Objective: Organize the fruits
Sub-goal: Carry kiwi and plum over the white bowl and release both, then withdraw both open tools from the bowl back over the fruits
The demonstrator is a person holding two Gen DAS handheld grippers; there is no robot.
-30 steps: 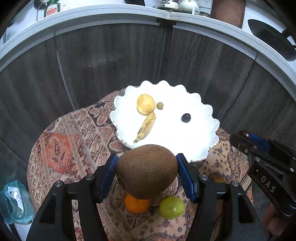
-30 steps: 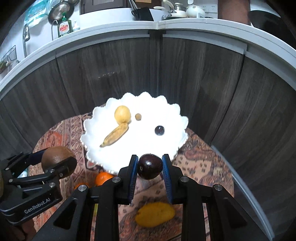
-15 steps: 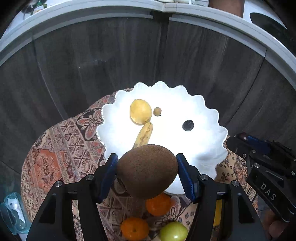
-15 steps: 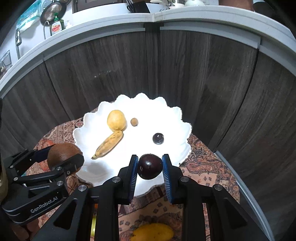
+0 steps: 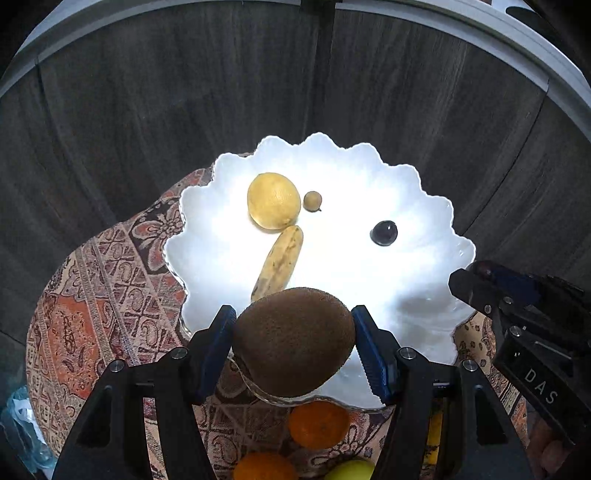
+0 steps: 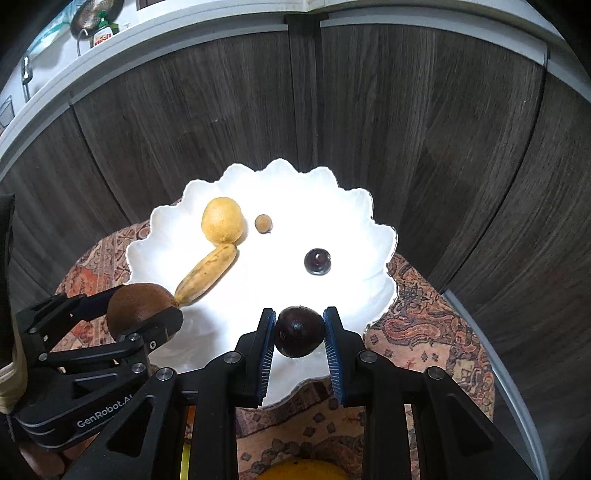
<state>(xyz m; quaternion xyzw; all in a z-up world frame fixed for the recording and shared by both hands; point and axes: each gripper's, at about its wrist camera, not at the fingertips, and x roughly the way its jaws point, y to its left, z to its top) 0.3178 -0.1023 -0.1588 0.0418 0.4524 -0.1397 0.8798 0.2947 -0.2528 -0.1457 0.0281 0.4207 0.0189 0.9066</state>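
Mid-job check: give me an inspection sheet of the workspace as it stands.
Surface: patterned cloth with a white scalloped plate on it.
Job's things: on the plate a lemon, banana, small brown fruit and dark grape; two oranges and a green fruit on the cloth.
Clutter: plastic bag at the left edge.
Grippers: left gripper clamps a kiwi; right gripper clamps a dark plum; both over the plate's near rim.
Cables: nothing seen.
Surroundings: dark wood cabinet doors; dish soap bottle on the counter.

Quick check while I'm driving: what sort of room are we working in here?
Most likely a home kitchen: a white worktop runs over dark wood cabinet doors, with a bottle of dish soap and a metal strainer up on it.
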